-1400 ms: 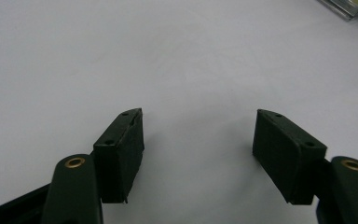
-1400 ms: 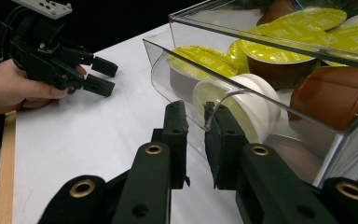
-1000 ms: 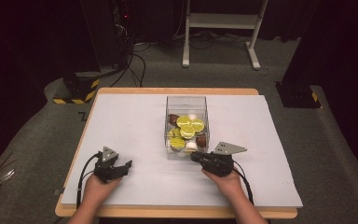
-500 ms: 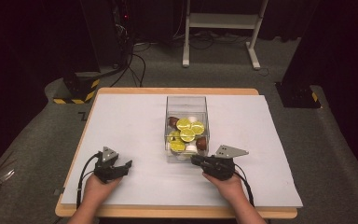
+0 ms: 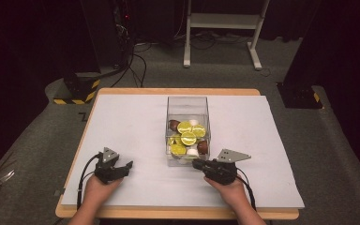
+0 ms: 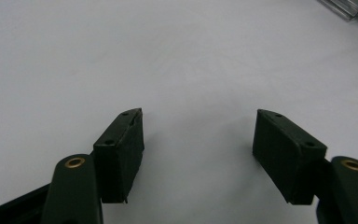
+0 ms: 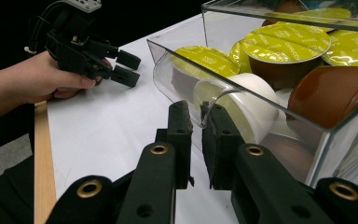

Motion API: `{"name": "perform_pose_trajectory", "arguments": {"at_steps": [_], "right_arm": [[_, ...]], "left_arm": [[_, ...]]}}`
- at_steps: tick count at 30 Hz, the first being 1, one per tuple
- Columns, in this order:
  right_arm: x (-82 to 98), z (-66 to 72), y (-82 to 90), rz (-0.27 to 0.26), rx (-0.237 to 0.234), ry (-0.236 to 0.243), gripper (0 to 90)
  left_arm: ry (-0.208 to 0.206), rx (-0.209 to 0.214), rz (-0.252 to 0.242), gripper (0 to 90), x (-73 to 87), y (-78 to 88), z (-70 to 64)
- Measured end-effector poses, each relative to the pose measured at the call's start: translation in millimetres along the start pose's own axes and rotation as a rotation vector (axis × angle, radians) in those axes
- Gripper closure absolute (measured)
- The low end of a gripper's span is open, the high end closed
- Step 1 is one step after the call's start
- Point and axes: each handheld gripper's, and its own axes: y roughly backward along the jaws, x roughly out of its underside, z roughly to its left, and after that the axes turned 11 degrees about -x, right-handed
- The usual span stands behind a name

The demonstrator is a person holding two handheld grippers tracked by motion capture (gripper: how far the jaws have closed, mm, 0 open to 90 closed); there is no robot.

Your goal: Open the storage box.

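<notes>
The right hand-held gripper [image 7: 196,140] has its jaws nearly together at the clear box [image 5: 188,107] mid-surface — full of yellow-lidded, brown and white capsules [image 5: 188,138]. The left hand-held gripper [image 6: 198,140] stands wide; since earlier, nothing has shifted.

A wooden table [image 5: 122,92] covered by a white sheet [image 5: 131,126] carries a clear plastic box [image 5: 187,105] near its middle, holding coffee capsules: several with yellow-green lids [image 5: 188,138], some brown [image 5: 173,124] and some white [image 5: 193,152]. The right gripper [image 5: 197,164], in a hand coming in from the bottom edge, lies with its tips at the box's near right corner, jaws together. The left gripper [image 5: 126,166] rests on the sheet well apart from the box, to its left, jaws spread. Beyond the table stand a white metal frame [image 5: 220,21] and black cables [image 5: 138,61] on grey floor.
</notes>
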Motion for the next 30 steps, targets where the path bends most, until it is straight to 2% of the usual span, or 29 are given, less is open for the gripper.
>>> {"name": "perform_pose_trajectory", "arguments": {"at_steps": [2, 5, 6, 16, 21, 30], "right_arm": [[0.7, 2.2, 0.9, 0.003, -0.003, 0.000, 82.3], [1.8, 4.8, 1.7, 0.003, -0.003, 0.001, 82.5], [2.1, 5.3, 1.8, 0.002, -0.003, 0.002, 82.5], [6.9, 13.8, 2.0, 0.004, -0.022, 0.006, 83.6], [8.2, 17.6, 4.5, 0.013, -0.034, 0.009, 84.0], [12.0, 22.9, 10.5, 0.013, -0.041, 0.007, 84.1]], "left_arm": [[0.012, 0.000, -0.008, 33.9, 0.0, -0.5, -0.8], [-0.001, 0.000, 0.000, 33.8, 0.0, 0.0, 0.0], [0.012, -0.001, -0.008, 33.8, 0.1, -0.5, -0.8], [0.003, 0.000, -0.002, 33.9, 0.0, -0.1, -0.2], [0.019, 0.000, -0.009, 33.8, 0.1, -0.7, -1.1], [0.013, 0.000, -0.008, 33.8, 0.0, -0.6, -0.8]]}}
